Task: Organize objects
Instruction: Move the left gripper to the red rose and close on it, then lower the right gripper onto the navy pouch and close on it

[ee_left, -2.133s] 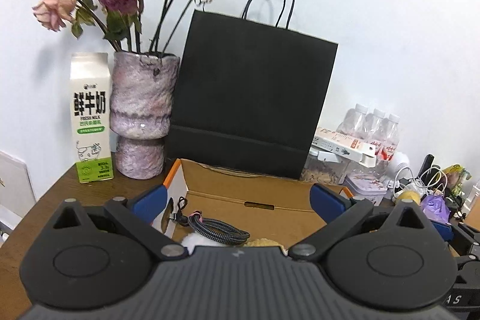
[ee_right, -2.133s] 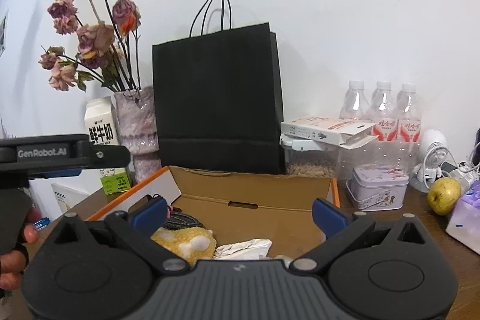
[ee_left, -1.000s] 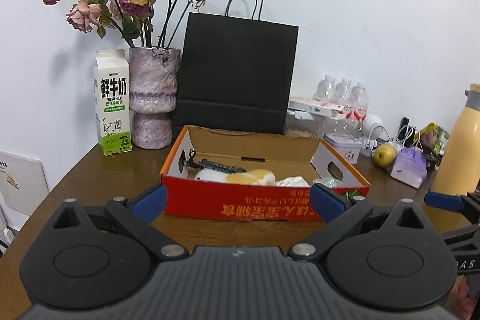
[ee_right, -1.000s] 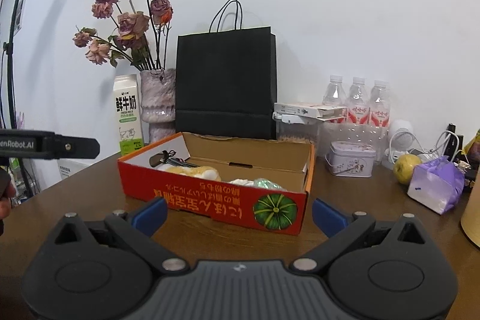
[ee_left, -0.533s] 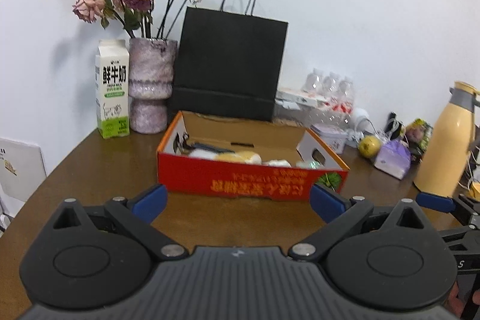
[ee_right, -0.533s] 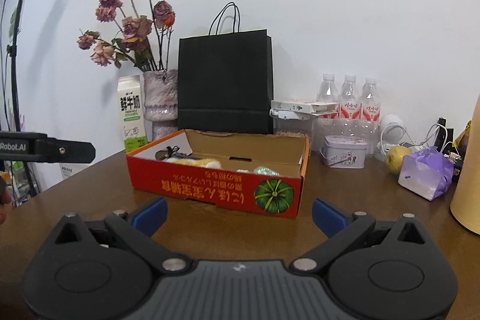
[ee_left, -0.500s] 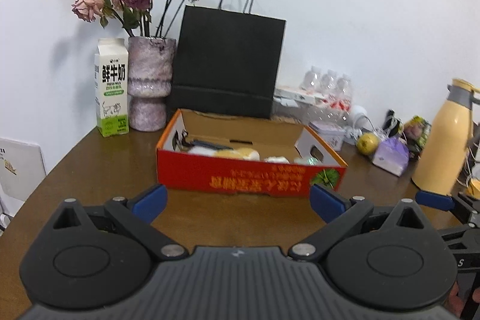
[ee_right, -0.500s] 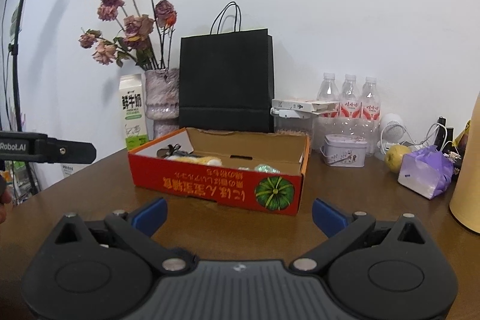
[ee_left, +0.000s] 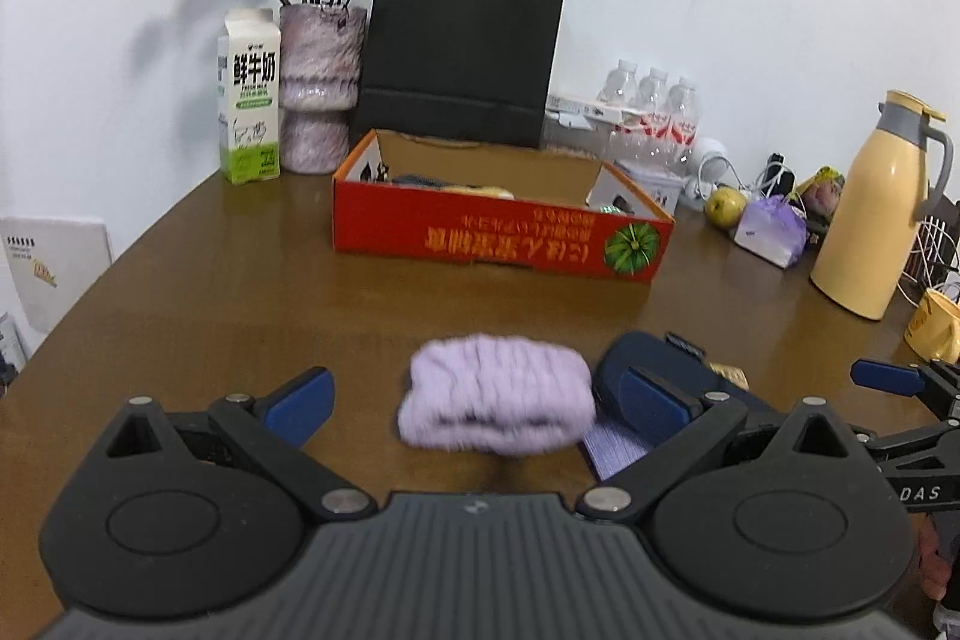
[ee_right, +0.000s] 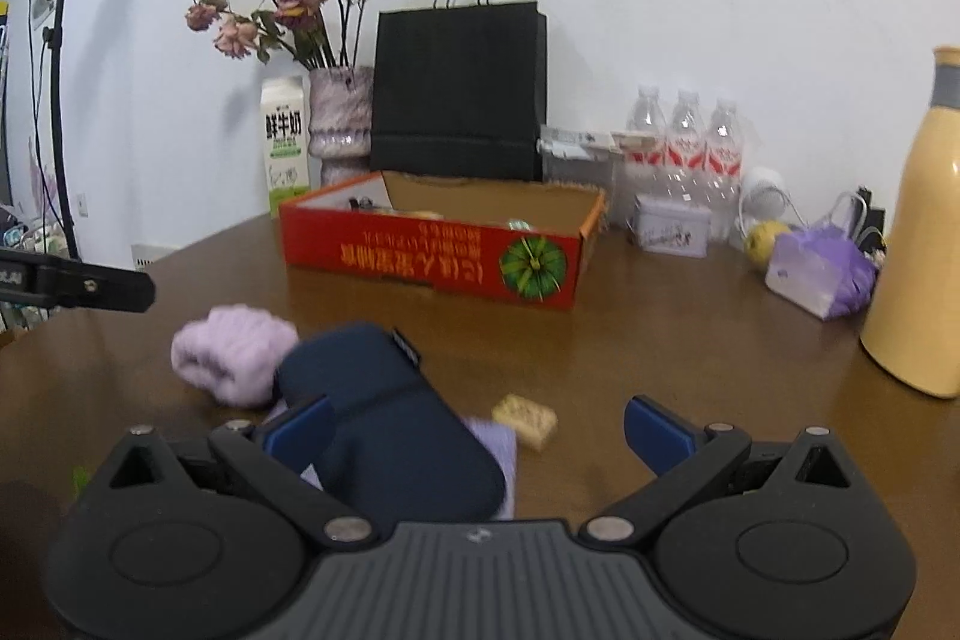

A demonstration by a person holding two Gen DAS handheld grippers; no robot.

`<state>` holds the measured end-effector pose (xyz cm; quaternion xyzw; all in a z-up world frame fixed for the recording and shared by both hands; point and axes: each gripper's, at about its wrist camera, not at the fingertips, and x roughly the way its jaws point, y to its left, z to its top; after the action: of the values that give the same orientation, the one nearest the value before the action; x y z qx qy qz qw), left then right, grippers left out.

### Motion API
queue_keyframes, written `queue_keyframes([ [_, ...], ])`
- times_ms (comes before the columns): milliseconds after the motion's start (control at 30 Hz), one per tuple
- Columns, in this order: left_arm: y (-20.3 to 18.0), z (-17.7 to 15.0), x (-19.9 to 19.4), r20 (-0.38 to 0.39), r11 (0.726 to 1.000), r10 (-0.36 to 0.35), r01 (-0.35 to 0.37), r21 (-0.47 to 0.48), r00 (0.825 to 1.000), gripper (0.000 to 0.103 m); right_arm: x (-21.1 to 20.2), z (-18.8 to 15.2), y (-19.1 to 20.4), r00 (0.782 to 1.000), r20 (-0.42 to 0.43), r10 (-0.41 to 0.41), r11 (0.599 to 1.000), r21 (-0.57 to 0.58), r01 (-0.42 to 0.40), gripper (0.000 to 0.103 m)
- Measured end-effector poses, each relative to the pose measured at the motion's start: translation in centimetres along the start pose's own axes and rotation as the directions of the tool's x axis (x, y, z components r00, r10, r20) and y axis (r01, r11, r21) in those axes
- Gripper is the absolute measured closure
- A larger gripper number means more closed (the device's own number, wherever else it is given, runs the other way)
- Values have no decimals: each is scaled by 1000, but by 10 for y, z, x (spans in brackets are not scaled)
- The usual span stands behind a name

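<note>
Both cameras pulled back from red box; lilac fluffy roll, navy pouch and tan block entered view

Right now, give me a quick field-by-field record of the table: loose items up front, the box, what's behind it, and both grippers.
Surface: wooden table
Loose items near grippers: fluffy lilac bundle; dark blue pouch touching the bundle's side; small tan block
Container: red cardboard box, open on top, items inside
Behind box: black paper bag, vase of dried roses, milk carton
Right side: yellow thermos, water bottles
Left gripper: open, empty
Right gripper: open, empty
</note>
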<state>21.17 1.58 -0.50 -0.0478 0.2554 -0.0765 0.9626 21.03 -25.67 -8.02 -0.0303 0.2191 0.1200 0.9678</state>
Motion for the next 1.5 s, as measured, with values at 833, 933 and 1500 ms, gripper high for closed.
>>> queue_keyframes([
  [833, -75, -72, -12, -145, 998, 42, -36, 45, 989, 0, -23, -43, -33, 997, -74, 15, 996, 91, -8, 0],
  [933, -76, -74, -7, -153, 997, 69, -63, 44, 986, 0, -24, -44, -32, 997, -71, 14, 996, 85, -8, 0],
  [1500, -81, -76, -10, -127, 995, 89, -81, 65, 988, 49, -23, -43, -30, 997, -79, 4, 997, 72, 2, 0],
])
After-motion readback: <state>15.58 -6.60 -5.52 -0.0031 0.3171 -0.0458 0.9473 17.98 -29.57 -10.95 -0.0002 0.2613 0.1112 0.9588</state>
